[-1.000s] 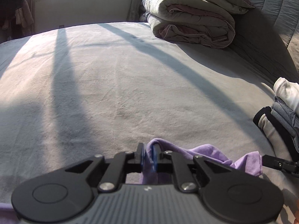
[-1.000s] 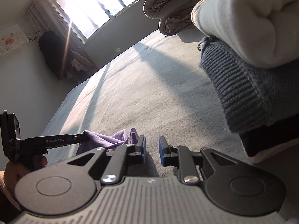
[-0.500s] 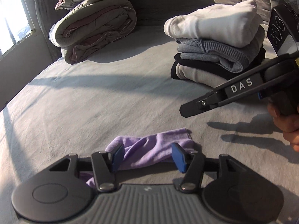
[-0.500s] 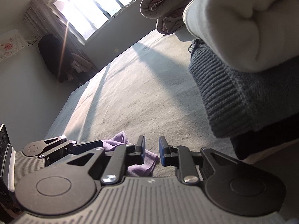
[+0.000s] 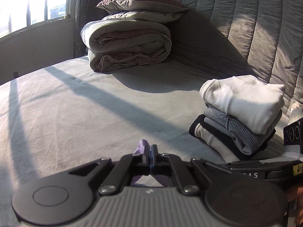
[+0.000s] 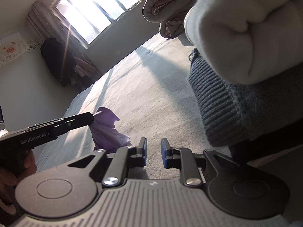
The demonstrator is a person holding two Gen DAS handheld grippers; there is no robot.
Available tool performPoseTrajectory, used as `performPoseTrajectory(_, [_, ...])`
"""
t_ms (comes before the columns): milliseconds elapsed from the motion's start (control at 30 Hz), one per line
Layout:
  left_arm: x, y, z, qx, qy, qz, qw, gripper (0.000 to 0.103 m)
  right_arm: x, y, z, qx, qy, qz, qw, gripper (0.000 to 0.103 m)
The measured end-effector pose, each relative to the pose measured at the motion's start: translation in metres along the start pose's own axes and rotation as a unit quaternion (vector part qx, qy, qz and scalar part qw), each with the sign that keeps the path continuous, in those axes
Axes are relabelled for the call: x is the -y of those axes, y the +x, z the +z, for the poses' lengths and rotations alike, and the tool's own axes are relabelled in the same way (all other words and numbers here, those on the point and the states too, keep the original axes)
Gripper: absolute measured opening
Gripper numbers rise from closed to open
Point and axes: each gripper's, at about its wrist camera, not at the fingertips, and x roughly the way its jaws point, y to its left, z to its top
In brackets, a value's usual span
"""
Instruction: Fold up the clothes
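Grey bed sheet (image 5: 79,113) carries window-frame shadows and folded quilts (image 5: 128,45).

Home bedroom: bed (image 5: 79,113) w/ padded headboard (image 5: 246,24), rolled duvet (image 5: 126,43), pillow (image 5: 142,1), sunlit window (image 6: 94,9).

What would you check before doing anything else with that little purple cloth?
1. Left gripper shut on the purple cloth: ok, the cloth is pinched at its tip.
2. Cloth off the bed: ok at the pinched end; the right wrist view shows it hanging, but whether its lower end has cleared the bed, cannot tell.
3. Right gripper free to help: ok, its jaws stand slightly apart with nothing between them.
4. Stack of folded clothes tidy: ok, the white top sits on the grey knit.
5. Room between right gripper and stack: not ok, the stack looms very close.
6. Cloth folded neatly: not ok, it hangs bunched.
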Motion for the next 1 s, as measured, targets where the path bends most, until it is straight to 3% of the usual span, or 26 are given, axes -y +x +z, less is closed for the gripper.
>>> performPoseTrajectory(33, [0.001,-0.007,0.005,0.008,-0.005,-0.005,0.9999,0.000,-0.001,-0.001,0.000,0.001,-0.004,0.006,1.000,0.027])
performPoseTrajectory(67, [0.003,-0.013,0.010,0.016,-0.006,-0.010,0.9998,0.000,-0.004,-0.002,0.000,0.005,-0.010,0.013,1.000,0.045])
performPoseTrajectory(133, [0.007,-0.026,0.020,0.032,-0.008,-0.018,0.9993,0.000,-0.008,-0.004,-0.001,0.015,-0.024,0.029,0.999,0.062])
performPoseTrajectory(267, [0.023,-0.051,0.040,0.061,0.006,-0.026,0.9978,0.000,-0.022,-0.012,-0.005,0.032,-0.079,0.084,0.993,0.062])
performPoseTrajectory(400, [0.038,-0.061,0.055,0.065,0.019,-0.044,0.9967,0.000,-0.041,-0.015,-0.009,0.051,-0.128,0.121,0.983,0.062])
performPoseTrajectory(533, [0.053,-0.054,0.060,0.061,0.036,-0.051,0.9962,0.000,-0.044,-0.024,-0.011,0.085,-0.141,0.132,0.978,0.062])
performPoseTrajectory(700, [0.061,-0.047,0.060,0.056,0.046,-0.053,0.9960,0.000,-0.031,-0.038,-0.004,0.132,-0.112,0.140,0.975,0.062])
performPoseTrajectory(733, [0.061,-0.045,0.059,0.053,0.046,-0.053,0.9961,0.000,-0.029,-0.042,-0.001,0.140,-0.105,0.152,0.973,0.061])
performPoseTrajectory(833, [0.060,-0.039,0.058,0.046,0.042,-0.053,0.9966,0.000,-0.025,-0.049,0.006,0.160,-0.083,0.179,0.967,0.043])
performPoseTrajectory(900, [0.058,-0.034,0.057,0.039,0.039,-0.054,0.9970,0.000,-0.022,-0.051,0.009,0.169,-0.071,0.179,0.967,0.024])
performPoseTrajectory(933, [0.058,-0.030,0.056,0.034,0.039,-0.052,0.9973,0.000,-0.020,-0.051,0.010,0.170,-0.063,0.174,0.968,0.006])
performPoseTrajectory(1000, [0.058,-0.022,0.053,0.023,0.041,-0.047,0.9978,0.000,-0.018,-0.051,0.013,0.162,-0.055,0.164,0.972,0.005])
